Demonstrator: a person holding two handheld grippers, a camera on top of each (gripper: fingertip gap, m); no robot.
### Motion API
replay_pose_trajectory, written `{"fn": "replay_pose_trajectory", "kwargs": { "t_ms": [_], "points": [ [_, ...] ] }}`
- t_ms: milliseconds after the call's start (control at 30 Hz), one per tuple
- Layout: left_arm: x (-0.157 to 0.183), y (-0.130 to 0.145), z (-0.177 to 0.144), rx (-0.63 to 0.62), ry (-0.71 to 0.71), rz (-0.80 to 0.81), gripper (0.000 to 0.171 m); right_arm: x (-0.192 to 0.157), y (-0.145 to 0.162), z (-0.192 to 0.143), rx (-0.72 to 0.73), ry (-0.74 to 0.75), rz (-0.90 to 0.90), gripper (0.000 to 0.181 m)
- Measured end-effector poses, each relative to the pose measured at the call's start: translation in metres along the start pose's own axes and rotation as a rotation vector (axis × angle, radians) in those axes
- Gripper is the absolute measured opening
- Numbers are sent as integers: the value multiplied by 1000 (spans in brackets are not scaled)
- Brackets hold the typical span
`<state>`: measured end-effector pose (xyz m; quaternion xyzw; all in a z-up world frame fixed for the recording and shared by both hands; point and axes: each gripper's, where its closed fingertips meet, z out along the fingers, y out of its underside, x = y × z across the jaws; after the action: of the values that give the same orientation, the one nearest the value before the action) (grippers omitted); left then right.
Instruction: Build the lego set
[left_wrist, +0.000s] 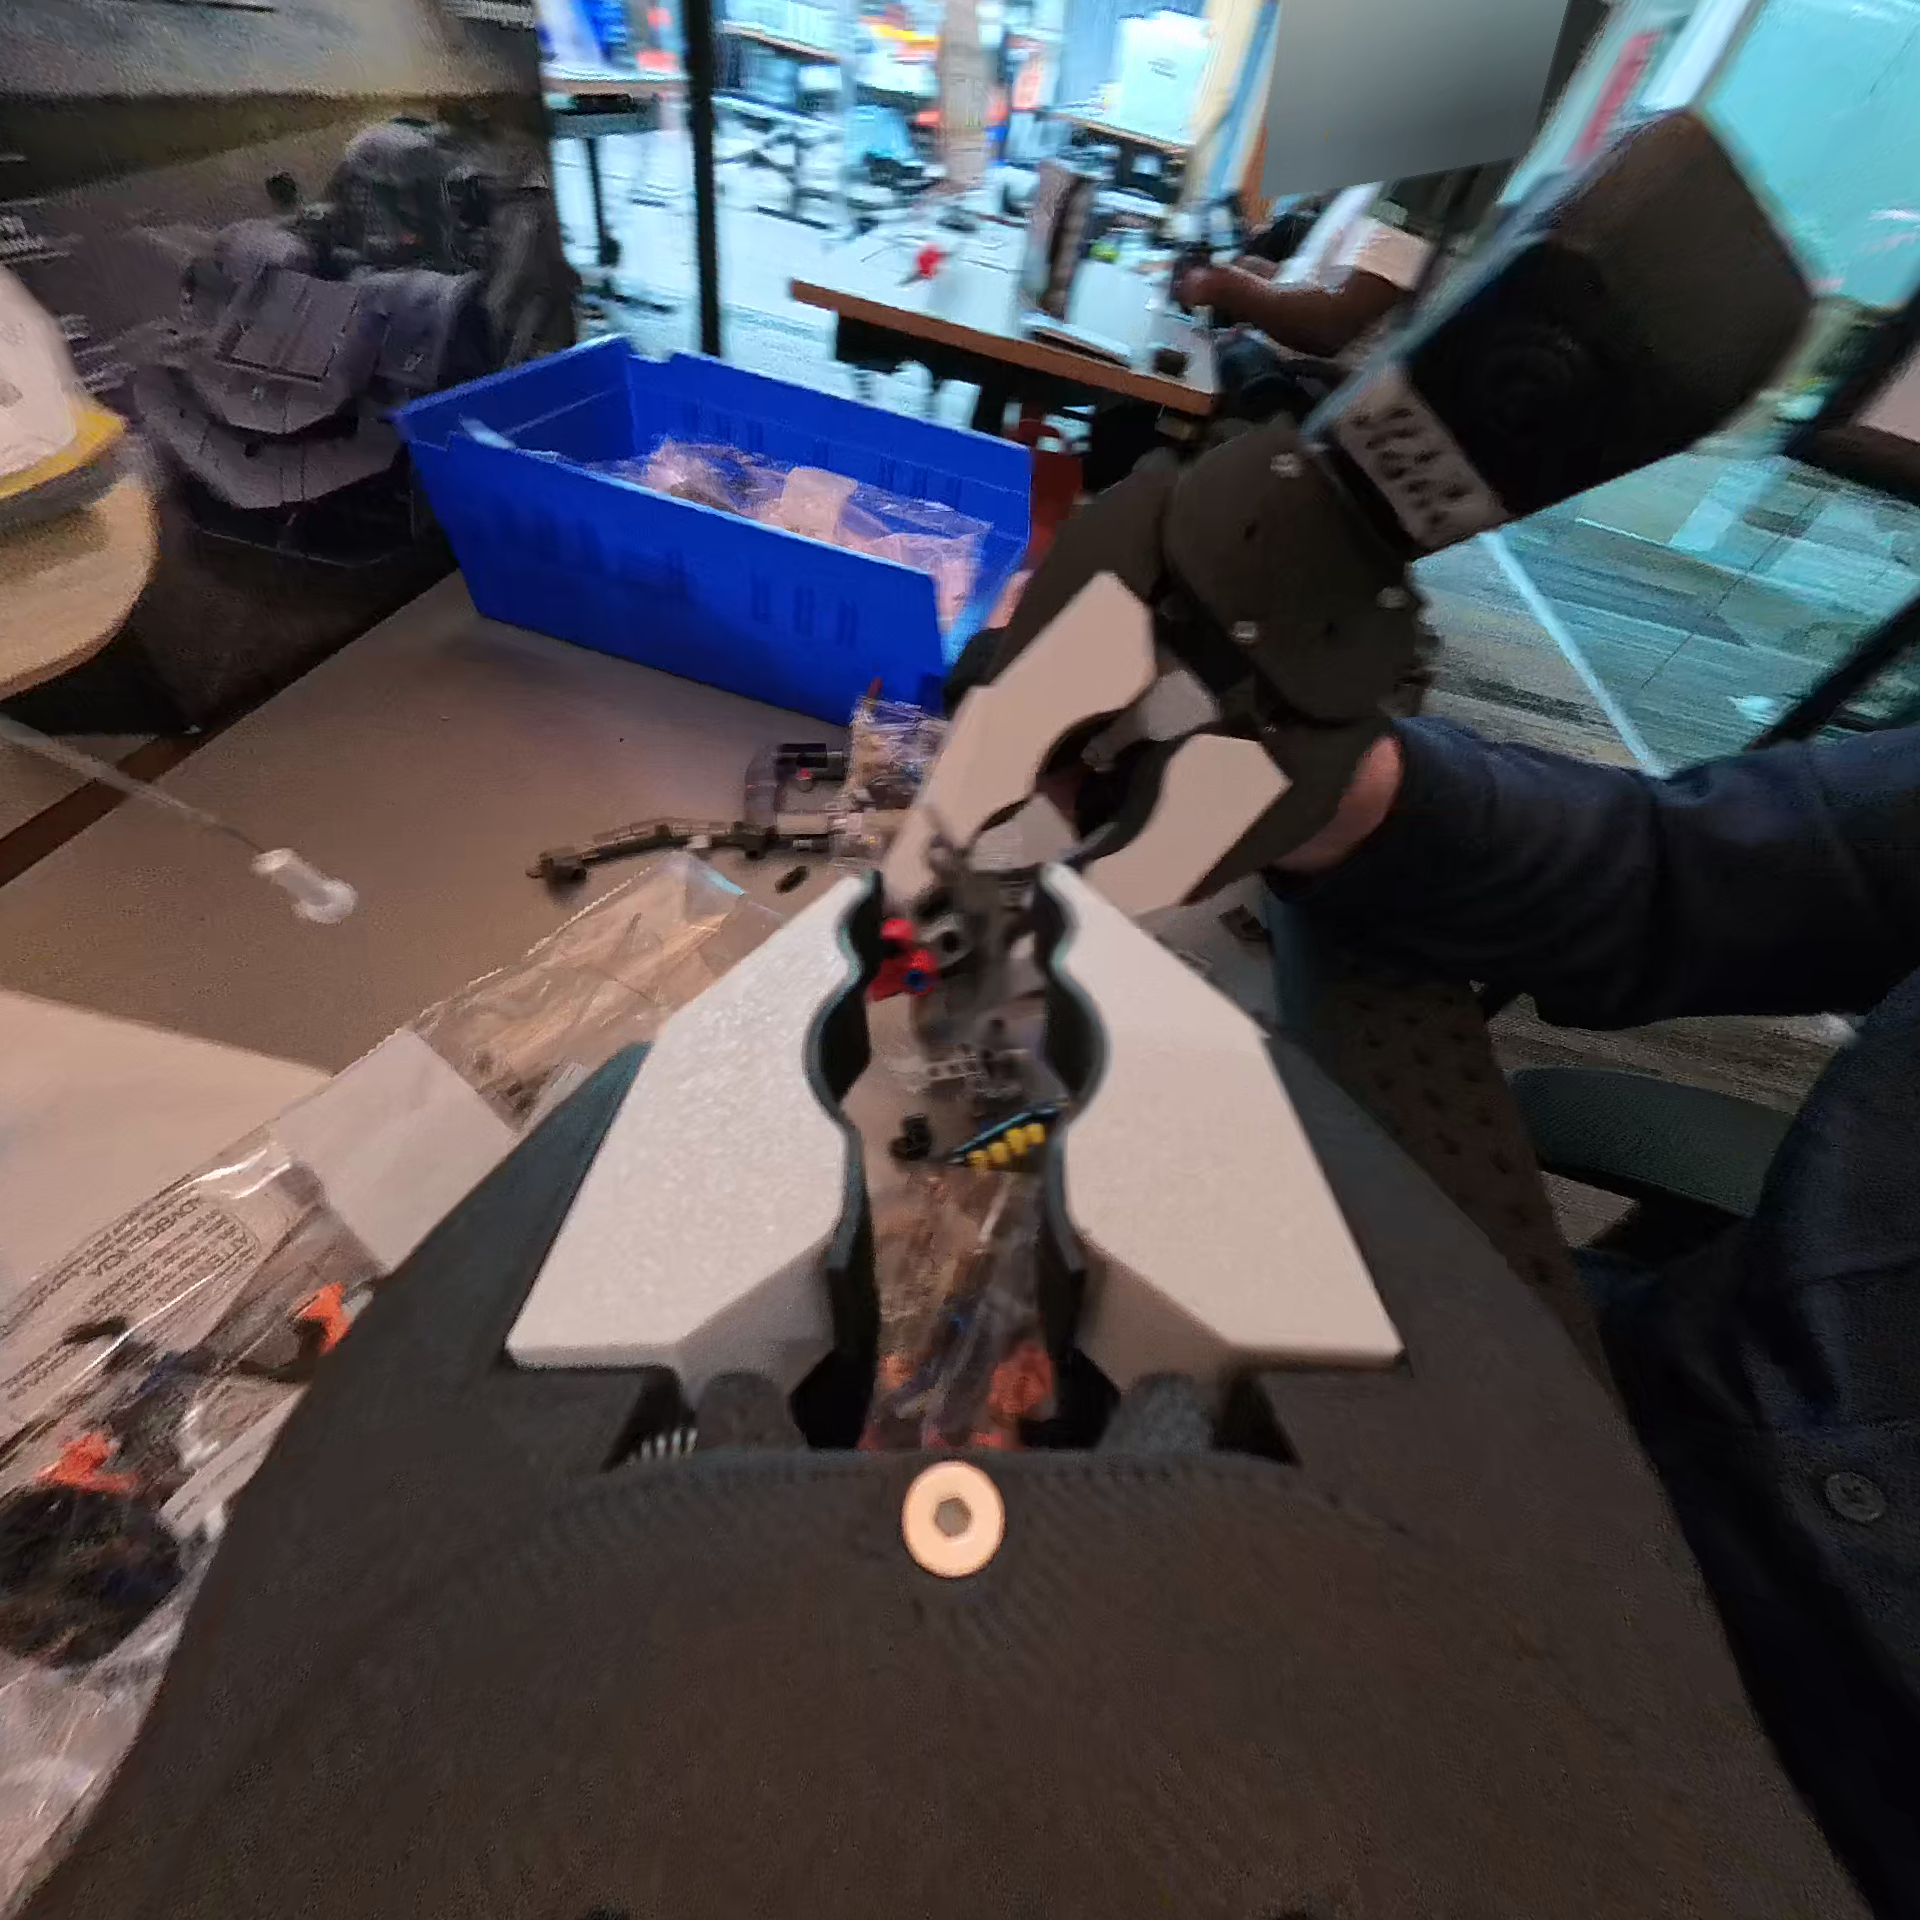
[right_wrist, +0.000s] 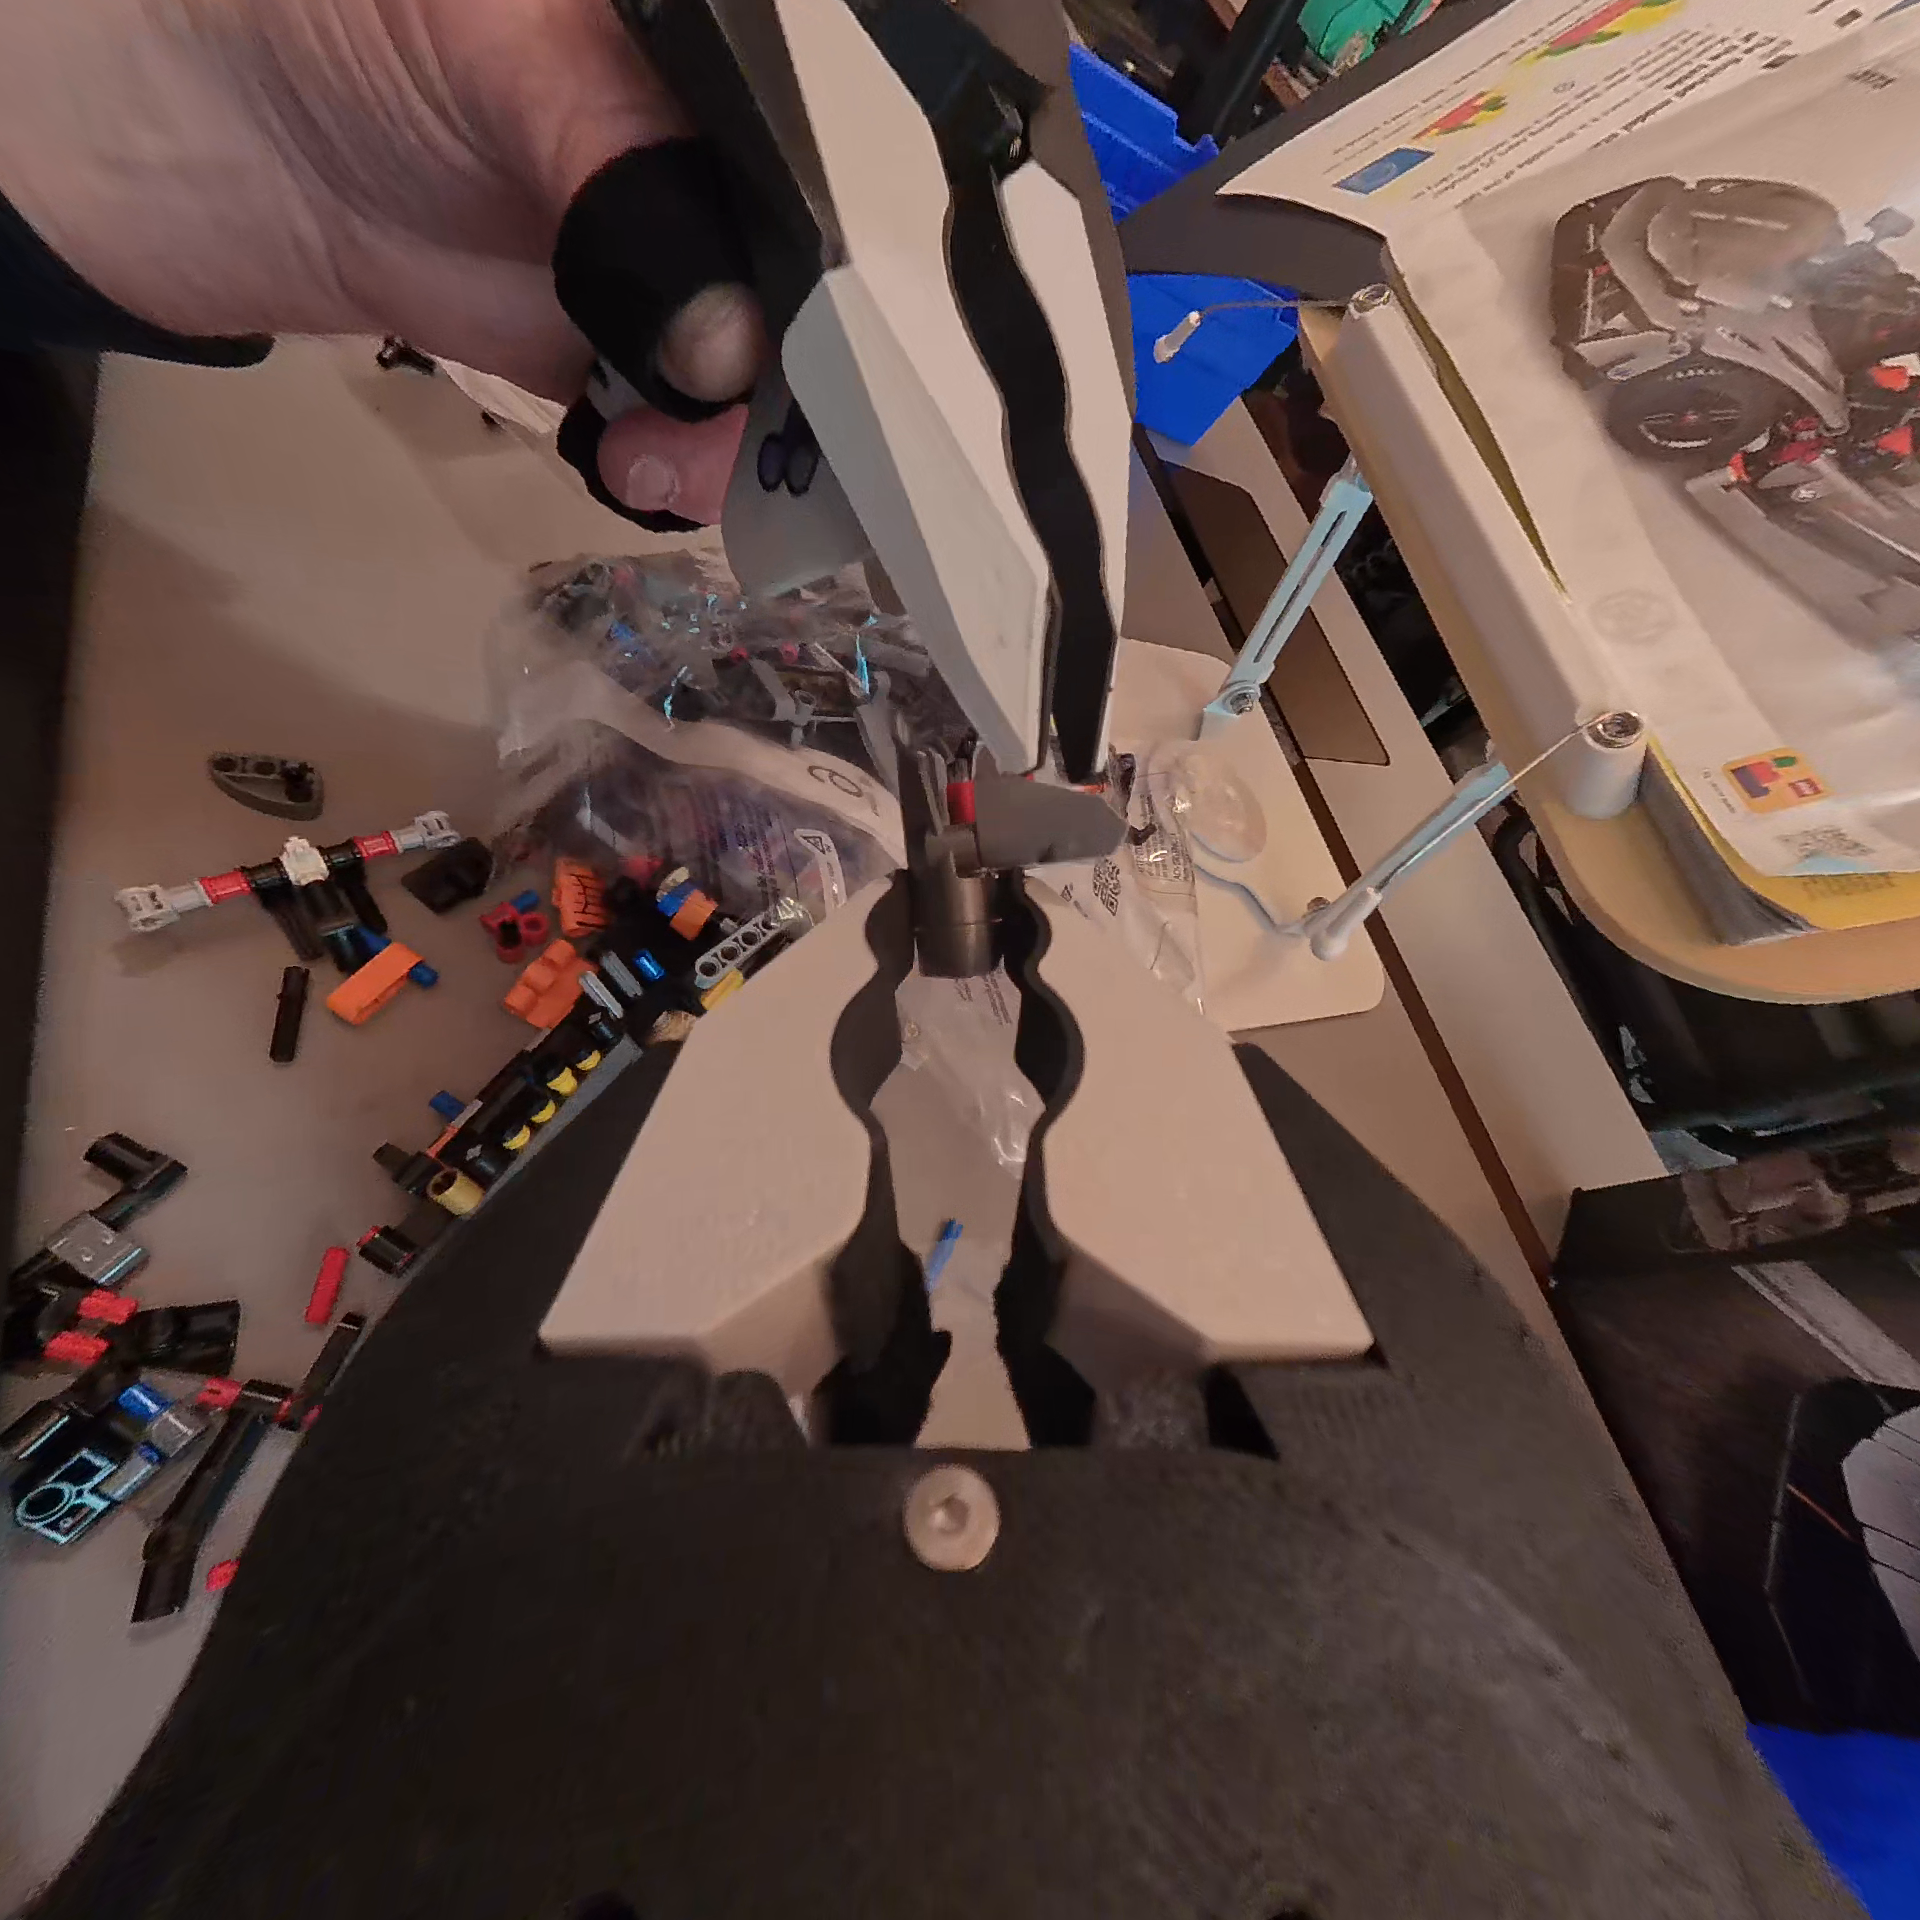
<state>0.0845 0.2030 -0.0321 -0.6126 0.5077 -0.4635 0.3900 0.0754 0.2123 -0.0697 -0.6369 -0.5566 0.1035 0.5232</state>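
A small grey Lego assembly (left_wrist: 961, 940) with a red and blue part is held above the table between both grippers. My left gripper (left_wrist: 956, 909) is shut on it at the fingertips. In the right wrist view it comes down from above (right_wrist: 1060, 767) and grips a grey wedge-shaped piece (right_wrist: 1044, 821) of the assembly. My right gripper (right_wrist: 958, 902) is shut on a dark grey cylinder (right_wrist: 956, 925) at the assembly's lower end. In the left wrist view it reaches in from the upper right (left_wrist: 940, 852). Most of the assembly is hidden by the fingers.
Loose Lego pieces (right_wrist: 416, 987) lie on the beige table at the left, beside a clear bag of parts (right_wrist: 707, 707). An open instruction booklet (right_wrist: 1714, 416) sits on a stand at the right. A blue bin (left_wrist: 707, 561) with bags and the set's box (left_wrist: 291, 343) stand behind. Both grippers' tips are close together, under 4 cm apart.
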Motion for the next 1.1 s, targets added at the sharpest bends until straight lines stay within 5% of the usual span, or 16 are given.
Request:
{"fn": "replay_pose_trajectory", "kwargs": {
  "t_ms": [100,267,600,667,767,967,1100],
  "points": [
    [9,5,5,-38,39,1,33,1,4,2,-23,10,-8,14],
    [1,11,11,-61,-29,41,6,-1,3,4,-34,23,-37,14],
    [-6,0,13,4,-93,-16,4,2,1,2,-71,94,-108,13],
    [-27,-8,6,45,-187,-36,4,-29,-12,9,-22,-23,-162,13],
    [-27,-7,0,42,-173,-33,4,-30,-1,28,-158,65,-297,14],
    [-19,6,6,-68,-177,35,5,9,3,-8,18,24,20,14],
    [-16,11,12,-115,-171,77,5,30,21,-18,-34,73,53,14]
  ]
}}
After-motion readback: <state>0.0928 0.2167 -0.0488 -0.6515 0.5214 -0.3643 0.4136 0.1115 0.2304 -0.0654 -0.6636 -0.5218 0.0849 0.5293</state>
